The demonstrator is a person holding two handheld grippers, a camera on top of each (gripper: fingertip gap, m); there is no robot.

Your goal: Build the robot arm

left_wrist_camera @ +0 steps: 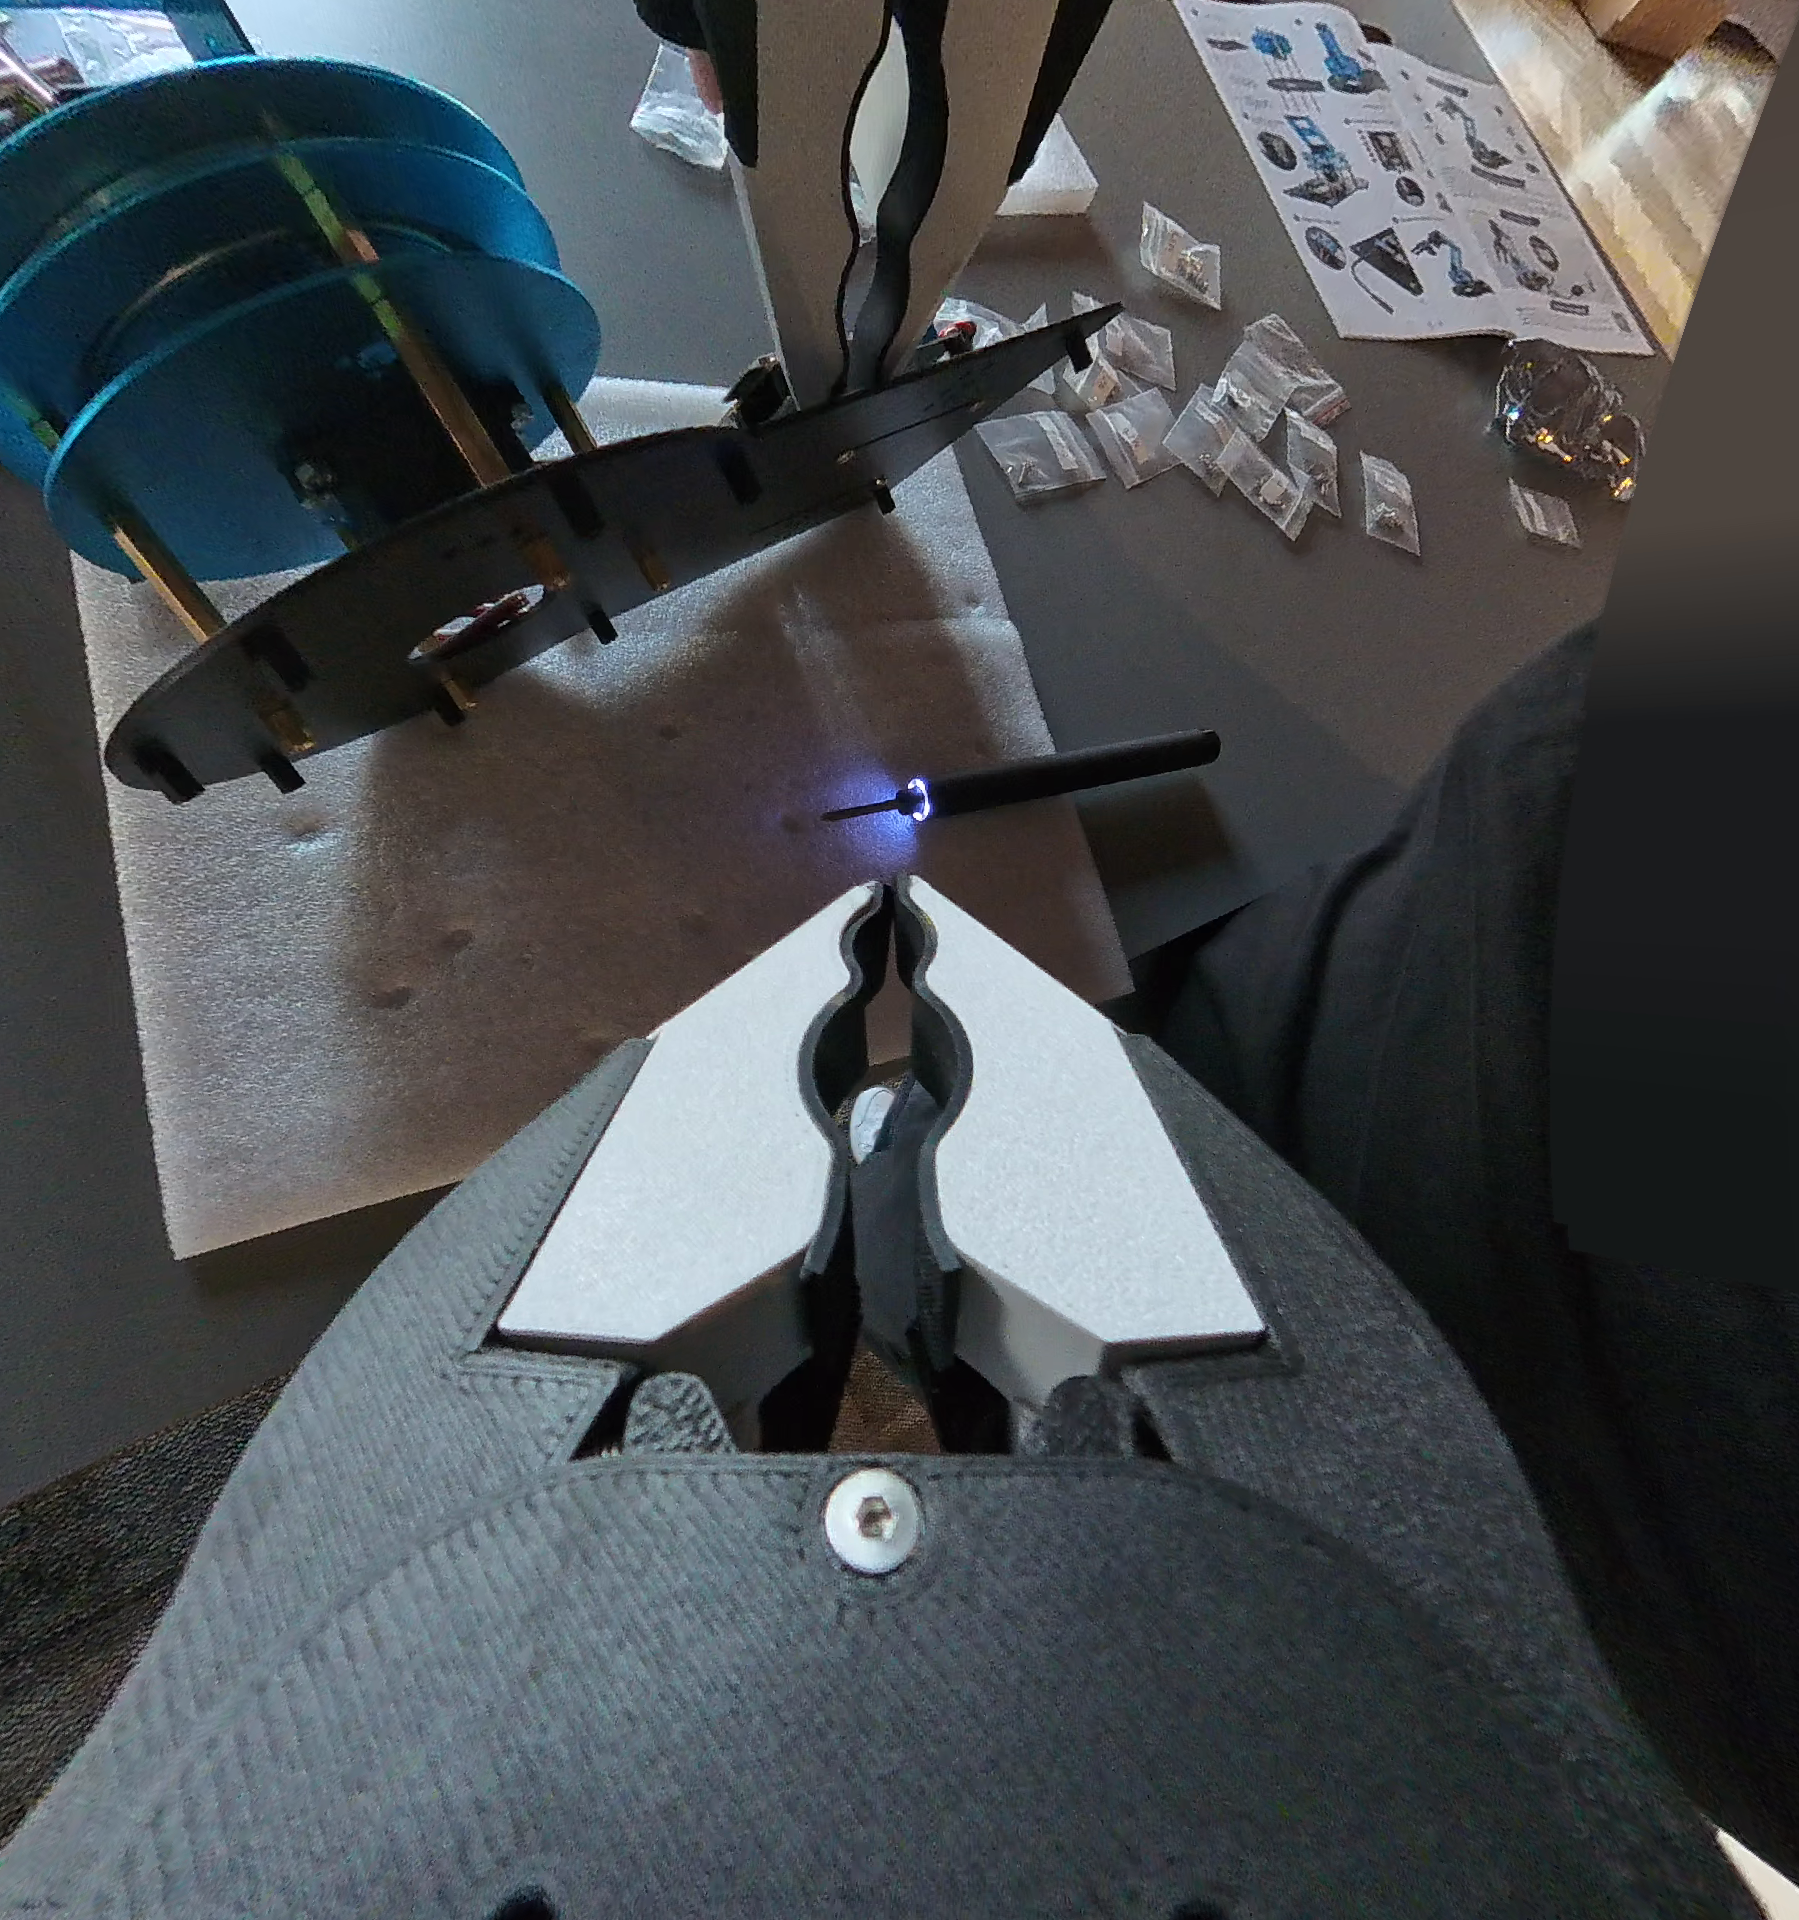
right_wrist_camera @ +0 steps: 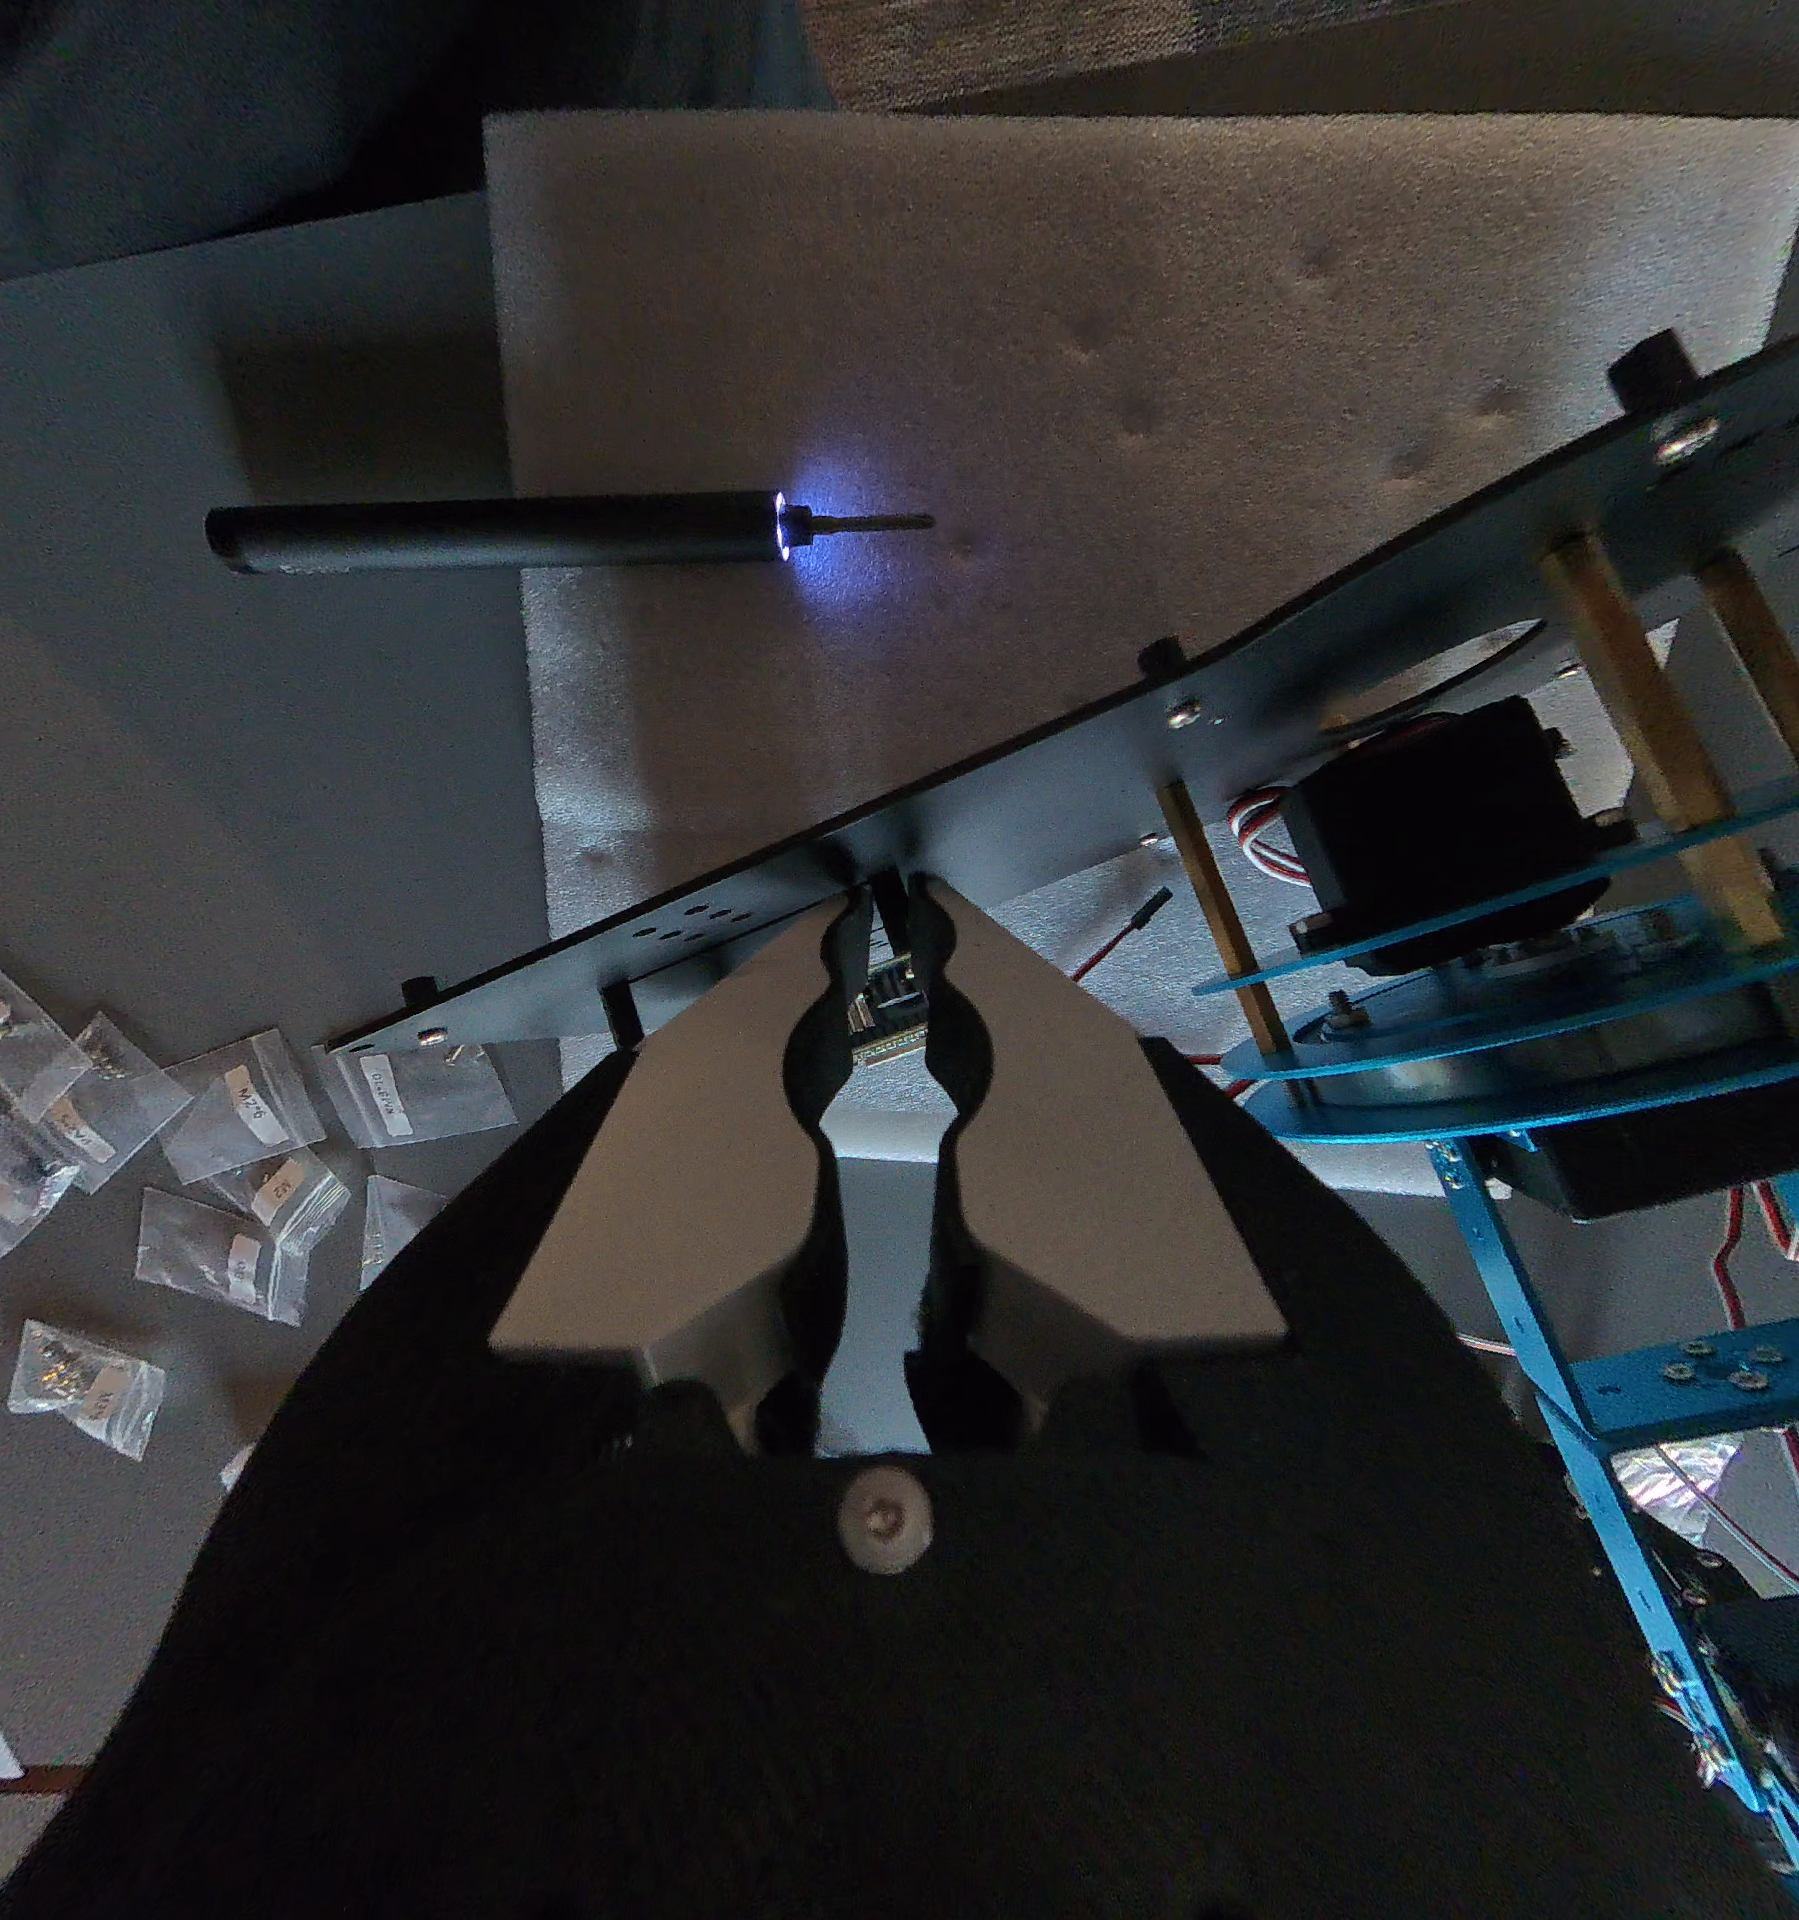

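Observation:
My left gripper [left_wrist_camera: 893,896] is shut and empty, hovering over a white foam pad [left_wrist_camera: 562,987]. Just ahead of its tips, a black electric screwdriver [left_wrist_camera: 1071,774] with a lit ring lies on the pad's edge. My right gripper [right_wrist_camera: 890,896] is shut on the edge of a black base plate [right_wrist_camera: 1082,790] and holds it tilted above the pad. The plate carries blue discs [right_wrist_camera: 1497,1039] on brass standoffs and a black servo [right_wrist_camera: 1435,821]. The left wrist view shows the plate [left_wrist_camera: 562,561], the discs [left_wrist_camera: 251,260] and the right gripper [left_wrist_camera: 843,374] from the far side. The screwdriver [right_wrist_camera: 500,532] lies apart from the plate.
Several small clear bags of screws [left_wrist_camera: 1186,426] lie on the grey table right of the pad; they also show in the right wrist view [right_wrist_camera: 230,1122]. A printed instruction sheet [left_wrist_camera: 1394,177] and a crumpled foil bag [left_wrist_camera: 1570,416] lie beyond. A person's dark clothing [left_wrist_camera: 1497,1039] is at the right. The right tips stand about 15 centimetres off the black electric screwdriver [left_wrist_camera: 1071,774]. It turns up in the right wrist view [right_wrist_camera: 520,506] as well.

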